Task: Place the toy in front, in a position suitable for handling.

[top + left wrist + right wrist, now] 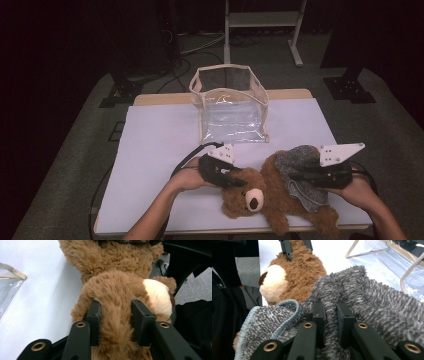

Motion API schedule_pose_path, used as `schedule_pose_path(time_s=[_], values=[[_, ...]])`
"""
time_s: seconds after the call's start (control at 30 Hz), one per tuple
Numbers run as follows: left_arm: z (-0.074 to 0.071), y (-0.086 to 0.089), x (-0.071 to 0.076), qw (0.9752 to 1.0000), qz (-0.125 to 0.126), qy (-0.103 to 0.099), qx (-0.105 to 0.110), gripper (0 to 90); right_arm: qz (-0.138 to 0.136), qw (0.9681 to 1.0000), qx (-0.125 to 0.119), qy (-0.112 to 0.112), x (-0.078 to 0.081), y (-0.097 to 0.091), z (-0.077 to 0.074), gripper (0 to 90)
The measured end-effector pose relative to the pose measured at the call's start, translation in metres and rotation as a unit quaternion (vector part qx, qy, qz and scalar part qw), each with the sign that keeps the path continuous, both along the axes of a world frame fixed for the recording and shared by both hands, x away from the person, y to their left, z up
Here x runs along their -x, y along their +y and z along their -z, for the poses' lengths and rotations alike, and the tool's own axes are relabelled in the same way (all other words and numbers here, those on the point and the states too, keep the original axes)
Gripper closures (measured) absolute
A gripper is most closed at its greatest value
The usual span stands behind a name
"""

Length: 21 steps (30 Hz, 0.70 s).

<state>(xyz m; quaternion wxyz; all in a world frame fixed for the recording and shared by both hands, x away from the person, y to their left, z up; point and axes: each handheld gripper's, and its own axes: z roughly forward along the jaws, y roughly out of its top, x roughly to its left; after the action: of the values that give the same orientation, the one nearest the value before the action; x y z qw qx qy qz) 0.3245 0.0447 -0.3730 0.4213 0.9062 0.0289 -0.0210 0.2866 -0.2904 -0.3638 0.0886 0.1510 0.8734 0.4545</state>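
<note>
A brown teddy bear (260, 195) lies at the table's near edge, its head to the left and its pale muzzle facing the near edge. A grey fuzzy knit garment (300, 165) covers its body. My left gripper (235, 181) is shut on the top of the bear's head. In the left gripper view its jaws squeeze a ridge of brown fur (115, 307). My right gripper (295, 176) is shut on the garment. In the right gripper view the jaws pinch a fold of grey knit (331, 307), with the bear's head (297, 270) beyond it.
A clear plastic bag (231, 107) with beige trim stands open at the back middle of the white table cover (155, 145). A white stand's legs (295, 50) and cables lie on the floor behind. The bear's legs reach the near table edge.
</note>
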Motion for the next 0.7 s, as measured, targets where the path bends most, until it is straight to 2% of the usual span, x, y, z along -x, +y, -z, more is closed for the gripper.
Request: schedule_pose_path(time_s=[0.07,0.2,0.27,0.37,0.47,0.6,0.7], values=[[0.001,0.001,0.001,1.0000,0.001,0.002,-0.002,61.6,-0.007,0.9999,0.000,0.008,-0.002,0.004,0.003,79.1],[0.005,0.005,-0.001,0.9998,-0.001,0.013,0.012,56.0,-0.018,0.9996,0.005,0.019,-0.002,0.012,0.012,79.8],[0.006,0.006,-0.001,0.9997,-0.007,0.020,0.015,49.7,-0.017,0.9996,0.005,0.019,-0.001,0.012,0.013,79.9],[0.005,0.008,0.002,0.9999,-0.008,0.012,0.007,42.5,-0.018,0.9996,0.007,0.021,0.002,0.012,0.015,80.0],[0.005,0.009,0.004,0.9998,-0.014,0.012,-0.001,33.7,-0.017,0.9996,0.006,0.021,0.003,0.011,0.016,80.1],[0.010,0.009,0.004,0.9996,-0.017,0.024,-0.003,26.0,-0.017,0.9997,0.005,0.019,0.004,0.011,0.017,80.1],[0.016,0.008,0.000,0.9989,-0.020,0.042,0.003,21.9,-0.016,0.9996,0.004,0.021,0.005,0.011,0.017,80.1]])
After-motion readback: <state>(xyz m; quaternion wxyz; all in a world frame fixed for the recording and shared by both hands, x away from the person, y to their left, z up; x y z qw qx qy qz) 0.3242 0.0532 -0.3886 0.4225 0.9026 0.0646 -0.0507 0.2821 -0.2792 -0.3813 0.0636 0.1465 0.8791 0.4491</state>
